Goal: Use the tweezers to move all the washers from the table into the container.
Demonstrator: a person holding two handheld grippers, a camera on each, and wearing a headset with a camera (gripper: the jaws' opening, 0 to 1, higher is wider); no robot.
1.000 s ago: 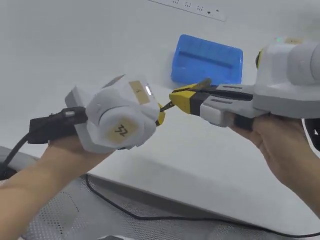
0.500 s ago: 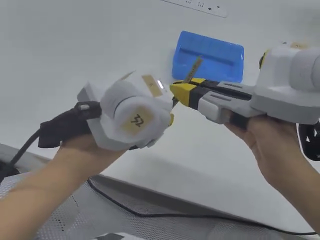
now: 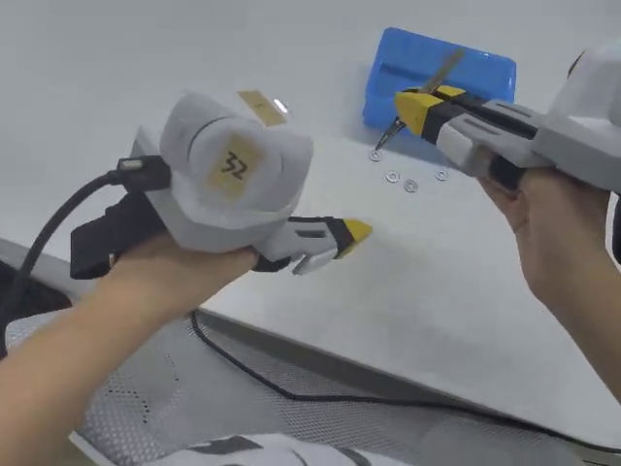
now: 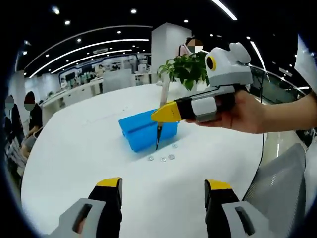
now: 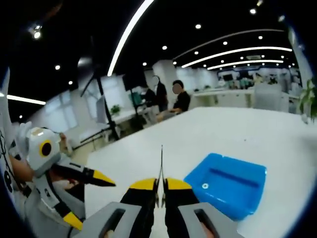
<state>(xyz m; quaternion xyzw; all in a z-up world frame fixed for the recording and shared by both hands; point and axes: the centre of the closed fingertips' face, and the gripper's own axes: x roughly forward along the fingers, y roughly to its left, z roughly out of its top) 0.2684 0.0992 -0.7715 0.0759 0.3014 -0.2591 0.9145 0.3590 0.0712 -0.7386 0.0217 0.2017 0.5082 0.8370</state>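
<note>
The white worktop (image 3: 437,282) fills most of the head view. Its near edge runs above a grey mesh surface, where a black cable (image 3: 291,393) trails. Toward the far right stands the blue container (image 3: 437,73), a shallow rectangular tray. In the right gripper view a small pale ring that looks like a washer lies inside it.

The left gripper (image 4: 162,186) is held at the near left, well apart from the container. Its two yellow-tipped fingers (image 4: 108,184) are released and stand wide apart with nothing between them. The right gripper (image 3: 412,102) is held over the right side of the worktop, just in front of the container. Its fingers (image 5: 143,186) are clenched together, grasping the tweezers (image 3: 427,92) partway along their length.

The tweezers are slim and slanted. Their upper end crosses in front of the container and their pointed tips angle down toward the worktop on its near side. The tips end just beside the leftmost washer, but I cannot tell whether they touch it or the worktop.

Four washers (image 3: 392,177) lie flat on the worktop in a loose cluster, close to each other and near the container's near wall. One lies farther left under the tweezer tips, two sit in the middle and one lies to the right.
</note>
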